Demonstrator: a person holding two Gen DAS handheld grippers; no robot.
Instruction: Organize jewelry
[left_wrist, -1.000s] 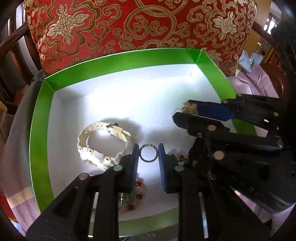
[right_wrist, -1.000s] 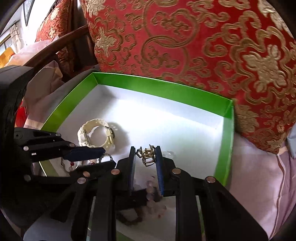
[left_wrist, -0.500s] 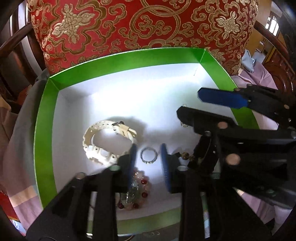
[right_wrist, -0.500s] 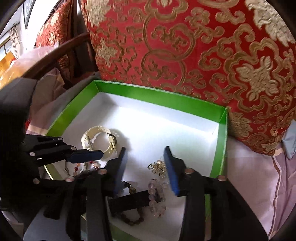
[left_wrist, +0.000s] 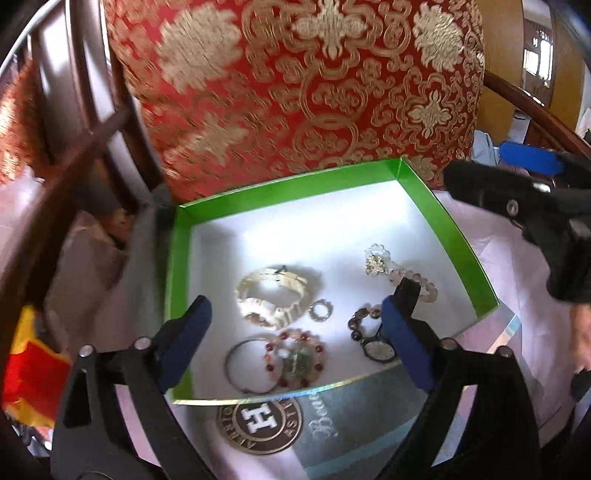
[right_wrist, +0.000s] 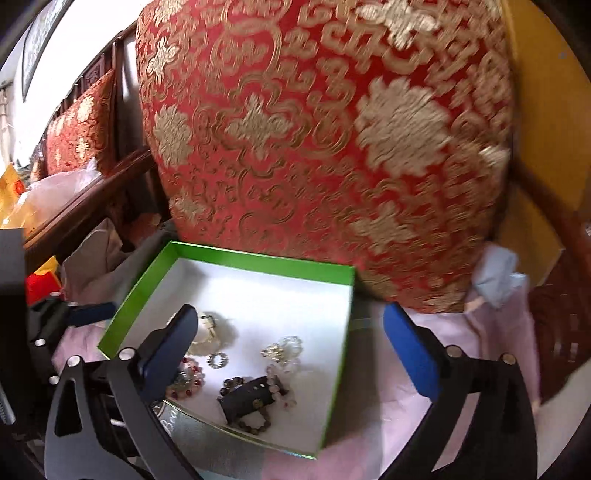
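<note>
A green box (left_wrist: 458, 240) (right_wrist: 336, 387) with a white floor holds the jewelry. In it lie a cream watch (left_wrist: 273, 295) (right_wrist: 207, 332), a small silver ring (left_wrist: 320, 309) (right_wrist: 218, 359), a gold ornament (left_wrist: 376, 263) (right_wrist: 275, 350), a red bead bracelet (left_wrist: 295, 356), a thin metal bangle (left_wrist: 240, 363), a pale pink bead bracelet (left_wrist: 417, 278) and a dark bead bracelet with a black watch (left_wrist: 369, 332) (right_wrist: 251, 402). My left gripper (left_wrist: 295, 347) hangs open above the box's near edge. My right gripper (right_wrist: 286, 350) is wide open above the box, holding nothing.
A large red and gold cushion (left_wrist: 303, 85) (right_wrist: 325, 147) leans behind the box. Dark wooden chair rails (left_wrist: 74, 155) stand at the left. The box rests on a printed lid (left_wrist: 332, 417) over pink cloth (right_wrist: 461, 369). A light blue cloth (right_wrist: 496, 280) lies at the right.
Both grippers let go of their pieces, the ring and the gold ornament, which now lie in the box. Both opened wide and pulled back and up from the box.
</note>
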